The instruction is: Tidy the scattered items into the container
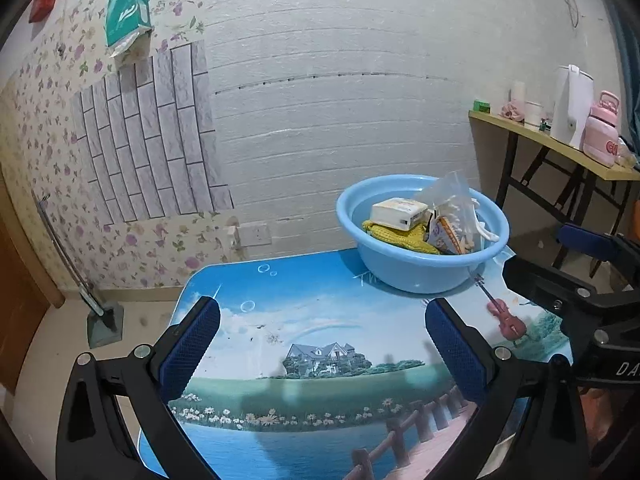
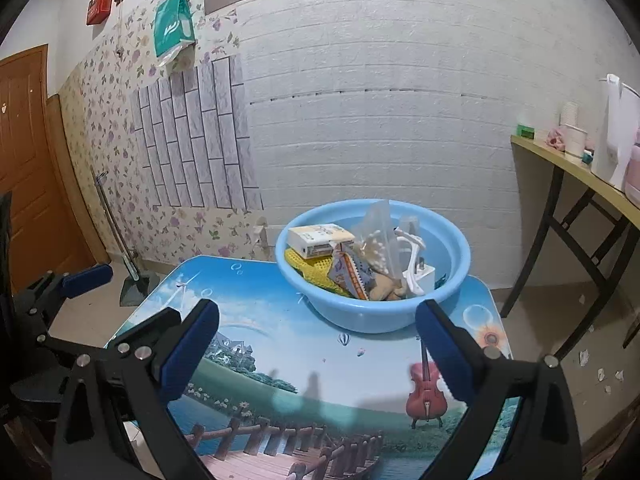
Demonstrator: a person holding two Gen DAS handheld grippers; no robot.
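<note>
Picture-printed worktop [image 2: 288,360] with a filled basin at its far end, both sets of jaws wide apart and holding nothing.

Nearest each camera, the right gripper [image 2: 316,344] and the left gripper [image 1: 322,340] hang over bare worktop printed with a house, a lake, a footbridge and a violin, blue pads spread, nothing between them. Beyond the jaws, well apart from both, the blue basin [image 2: 452,248] stands on the worktop's far edge, ahead of the right gripper and ahead and to the right of the left one. Inside lie a white box [image 2: 318,238] on a yellow mesh cloth [image 2: 316,276], a clear bag [image 2: 378,236], a printed sachet [image 2: 352,276] and a white charger [image 2: 424,276]. Behind it rise a white brick-pattern wall [image 2: 380,100], floral wallpaper to the left, a wooden door [image 2: 24,160], and a side table [image 2: 576,172] with cups to the right.
</note>
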